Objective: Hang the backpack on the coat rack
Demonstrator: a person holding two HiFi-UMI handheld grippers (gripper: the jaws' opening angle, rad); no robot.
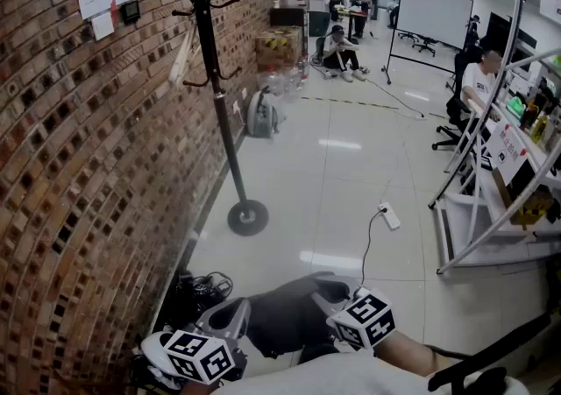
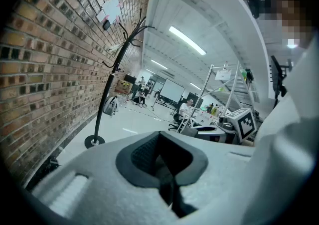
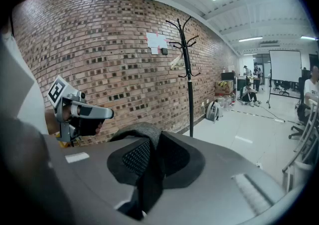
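As left tool (image 2: 165, 171) and right tool (image 3: 149, 169) clamp the backpack (image 1: 285, 319), coat rack (image 1: 219, 97) well apart

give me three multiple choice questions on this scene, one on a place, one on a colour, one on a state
1. Where does the coat rack stand?
A) close by the brick wall
B) in mid-room, away from any wall
C) tipped over on its side

2. What colour is the coat rack?
A) white
B) black
C) red

3. Where is the backpack now?
A) hung on a rack hook
B) lying at the rack's base
C) held low in the left claw and right claw

Answers:
1 A, its base sits right along the wall.
2 B, pole, hooks and base are all black.
3 C, a dark strap is pinched in each claw, well short of the rack.
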